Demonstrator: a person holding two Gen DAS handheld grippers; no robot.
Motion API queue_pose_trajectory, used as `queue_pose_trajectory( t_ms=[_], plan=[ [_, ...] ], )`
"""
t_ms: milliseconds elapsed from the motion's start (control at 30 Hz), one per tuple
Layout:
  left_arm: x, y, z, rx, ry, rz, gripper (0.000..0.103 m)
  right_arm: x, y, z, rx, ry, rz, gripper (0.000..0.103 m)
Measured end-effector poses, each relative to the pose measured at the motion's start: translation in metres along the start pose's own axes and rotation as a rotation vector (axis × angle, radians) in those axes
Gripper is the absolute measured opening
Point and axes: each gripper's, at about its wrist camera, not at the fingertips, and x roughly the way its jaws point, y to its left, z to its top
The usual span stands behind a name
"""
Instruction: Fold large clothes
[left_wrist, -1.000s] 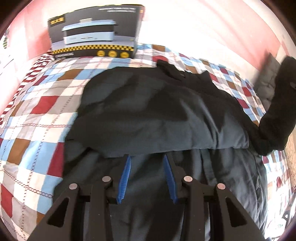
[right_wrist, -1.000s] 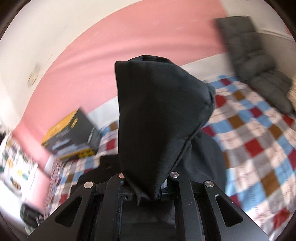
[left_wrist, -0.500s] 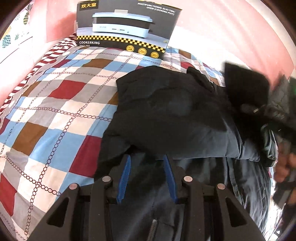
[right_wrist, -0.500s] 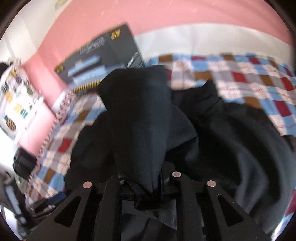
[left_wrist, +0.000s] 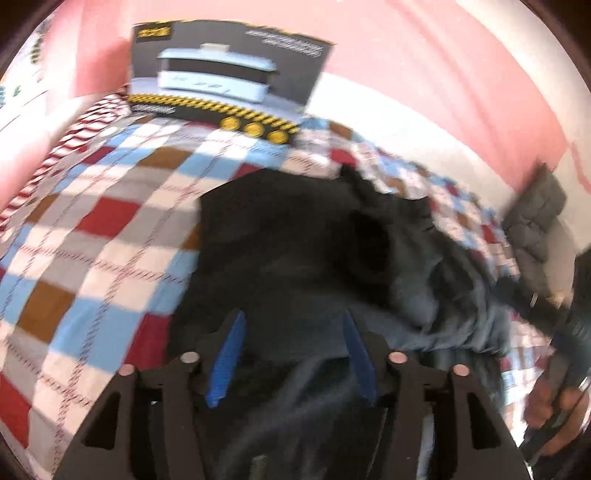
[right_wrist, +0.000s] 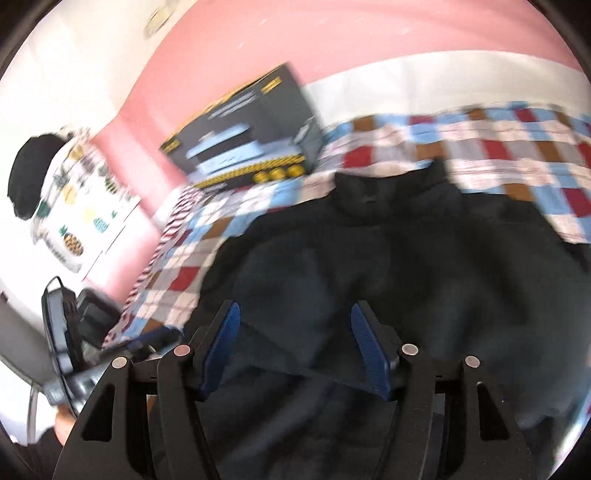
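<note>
A: Where's the dark jacket (left_wrist: 295, 258) now?

B: Spread on the checked bed (left_wrist: 92, 229), collar far, hem near. Right claw (right_wrist: 295, 332) just sprung wide, nothing gripped; left claw (left_wrist: 291, 343) widening too, empty, right above the hem.

Both wrist views angled down, close; shared jacket (left_wrist: 295, 258).

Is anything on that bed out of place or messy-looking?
Yes. A boxed cooking appliance sits at the far edge of the checked bedspread, an odd thing on a bed. The dark jacket lies rumpled, its right side bunched into loose folds rather than flat.
</note>
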Motion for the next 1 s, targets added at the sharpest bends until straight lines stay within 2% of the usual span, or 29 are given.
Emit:
queue_pose_trajectory(
  t_ms=[67, 233, 267, 300, 333, 367, 400, 467, 567, 667, 700, 767, 833, 900, 1000],
  plan=[
    [0.01, -0.016, 0.014, 0.008, 0.006, -0.059, 0.07, -0.014, -0.021, -0.004, 0.031, -0.015, -0.059, 0.063],
    [0.068, -0.05, 0.044, 0.038, 0.09, -0.128, 0.069, -0.052, -0.099, -0.026, 0.198, -0.04, -0.195, 0.063],
    [0.079, -0.053, 0.044, 0.032, 0.115, -0.139, 0.055, -0.058, -0.109, -0.03, 0.22, -0.047, -0.221, 0.063],
    [0.091, -0.055, 0.044, 0.026, 0.144, -0.148, 0.035, -0.063, -0.12, -0.033, 0.242, -0.056, -0.242, 0.063],
    [0.103, -0.057, 0.043, 0.028, 0.179, -0.154, 0.005, -0.067, -0.128, -0.035, 0.258, -0.062, -0.254, 0.063],
    [0.105, -0.06, 0.041, 0.043, 0.178, -0.135, 0.005, -0.07, -0.137, -0.036, 0.276, -0.069, -0.268, 0.061],
    [0.098, -0.064, 0.038, 0.067, 0.141, -0.117, 0.005, -0.071, -0.144, -0.036, 0.29, -0.074, -0.279, 0.049],
    [0.079, -0.065, 0.035, 0.118, 0.049, -0.088, 0.005, -0.071, -0.152, -0.032, 0.288, -0.081, -0.3, 0.036],
    [0.069, -0.047, 0.035, 0.097, 0.011, -0.04, 0.005, -0.057, -0.156, -0.027, 0.27, -0.086, -0.305, 0.026],
    [0.086, -0.03, 0.026, 0.07, 0.058, 0.0, 0.005, -0.027, -0.159, -0.035, 0.245, -0.02, -0.319, 0.026],
    [0.091, -0.028, 0.021, 0.079, 0.068, 0.014, 0.005, -0.009, -0.16, -0.04, 0.223, 0.032, -0.335, 0.026],
    [0.098, -0.029, 0.014, 0.113, 0.07, 0.031, 0.005, 0.005, -0.161, -0.046, 0.169, 0.057, -0.358, 0.025],
    [0.101, -0.033, 0.009, 0.151, 0.061, 0.05, 0.006, 0.007, -0.164, -0.045, 0.154, 0.068, -0.354, 0.024],
    [0.097, -0.031, 0.011, 0.131, 0.067, 0.041, 0.006, -0.001, -0.165, -0.04, 0.167, 0.088, -0.356, 0.024],
    [0.075, -0.022, 0.016, 0.087, 0.029, 0.029, 0.011, -0.03, -0.16, -0.029, 0.16, 0.027, -0.358, 0.024]
  ],
)
